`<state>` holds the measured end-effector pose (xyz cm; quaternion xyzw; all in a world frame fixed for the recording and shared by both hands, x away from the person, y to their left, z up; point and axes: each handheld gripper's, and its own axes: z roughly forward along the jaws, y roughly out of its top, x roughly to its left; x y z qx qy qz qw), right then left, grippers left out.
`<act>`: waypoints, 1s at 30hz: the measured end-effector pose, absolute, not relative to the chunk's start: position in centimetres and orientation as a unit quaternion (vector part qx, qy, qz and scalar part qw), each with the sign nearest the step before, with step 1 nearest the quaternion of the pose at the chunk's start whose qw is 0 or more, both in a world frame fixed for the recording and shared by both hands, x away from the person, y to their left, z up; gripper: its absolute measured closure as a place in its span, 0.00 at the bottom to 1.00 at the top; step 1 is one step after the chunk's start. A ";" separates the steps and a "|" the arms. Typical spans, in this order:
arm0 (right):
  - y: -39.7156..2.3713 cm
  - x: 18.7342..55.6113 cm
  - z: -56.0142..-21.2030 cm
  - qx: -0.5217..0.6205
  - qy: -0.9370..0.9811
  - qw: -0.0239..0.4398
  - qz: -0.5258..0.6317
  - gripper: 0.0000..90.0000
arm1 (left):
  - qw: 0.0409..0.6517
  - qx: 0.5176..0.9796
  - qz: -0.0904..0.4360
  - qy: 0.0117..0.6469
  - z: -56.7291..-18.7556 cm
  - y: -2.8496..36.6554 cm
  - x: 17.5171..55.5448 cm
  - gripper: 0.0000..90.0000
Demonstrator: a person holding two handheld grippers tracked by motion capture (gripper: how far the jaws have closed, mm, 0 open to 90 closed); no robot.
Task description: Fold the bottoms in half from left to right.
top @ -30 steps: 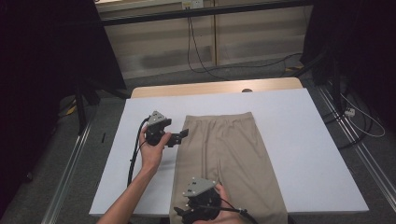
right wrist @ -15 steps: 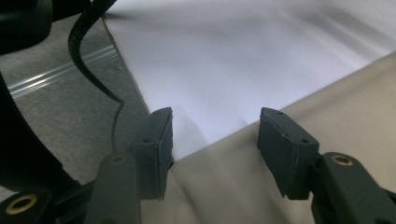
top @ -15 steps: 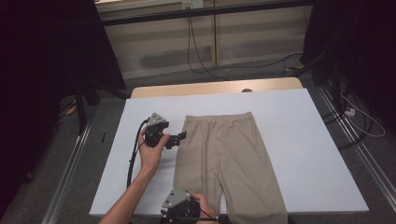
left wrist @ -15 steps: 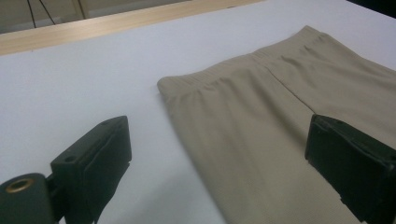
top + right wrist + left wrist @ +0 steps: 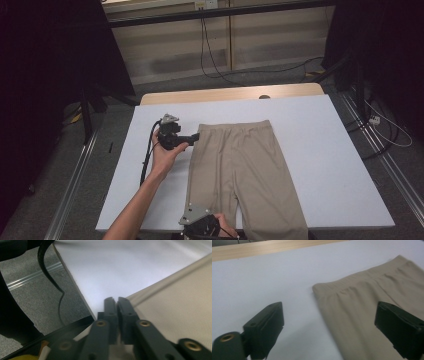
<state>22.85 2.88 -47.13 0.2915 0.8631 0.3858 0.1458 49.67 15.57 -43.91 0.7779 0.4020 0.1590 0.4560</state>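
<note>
Left gripper (image 5: 194, 137): It sits over the left side of the worktop (image 5: 310, 130), just beside the top left corner of the pants (image 5: 240, 170). Its jaws are wide apart and have just closed a tiny bit. They pinch nothing.

Waistband (image 5: 352, 287): In the left gripper view its corner lies flat between the two jaws, a bit ahead of them.

Right gripper (image 5: 116, 302): It is at the near edge of the worktop, at the left leg's hem. Its jaws have just been closing and are now together. The cloth edge runs right into them, so I think they pinch the pants.

Pants: They are tan and lie flat in the middle of the worktop. The waist points to the far edge and the legs reach over the near edge.

Doing it well: I think the job is to grab the left side of the pants at two spots. The left gripper should slide one jaw under the waistband corner, then close. Grab just the edge, so the cloth stays smooth.

Room to move: There is lots of bare worktop to the left, to the right and past the waist. The right gripper is close to the near edge, so it should lift up, not pull back.
</note>
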 end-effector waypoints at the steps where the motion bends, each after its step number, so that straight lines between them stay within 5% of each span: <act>1: 2.9 22.9 -47.1 0.291 0.863 0.146 0.386 0.99 | 0.456 0.778 0.159 0.402 -43.9 15.6 49.7 0.16; 4: 2.8 22.9 -47.2 0.293 0.862 0.146 0.388 1.00 | 0.443 0.778 0.142 0.421 -44.3 15.3 51.6 0.22; 10: 2.8 23.1 -47.1 0.289 0.864 0.141 0.388 1.00 | 0.420 0.789 0.110 0.435 -45.8 13.7 54.7 0.51; 16: 2.7 23.1 -47.1 0.289 0.864 0.136 0.388 1.00 | 0.414 0.791 0.111 0.437 -46.1 12.8 55.0 0.58; 17: 2.7 23.2 -47.1 0.290 0.863 0.136 0.390 1.00 | 0.418 0.793 0.097 0.432 -46.1 12.8 55.0 0.62; 18: 2.6 23.2 -47.1 0.292 0.863 0.133 0.389 1.00 | 0.425 0.793 0.079 0.429 -46.2 12.7 55.0 0.76; 22: 2.5 23.4 -47.0 0.298 0.860 0.125 0.395 1.00 | 0.423 0.789 0.084 0.438 -46.0 12.5 54.9 0.93; 30: 2.2 23.7 -45.4 0.303 0.845 0.120 0.423 1.00 | 0.456 0.759 0.075 0.459 -43.8 13.3 55.1 0.96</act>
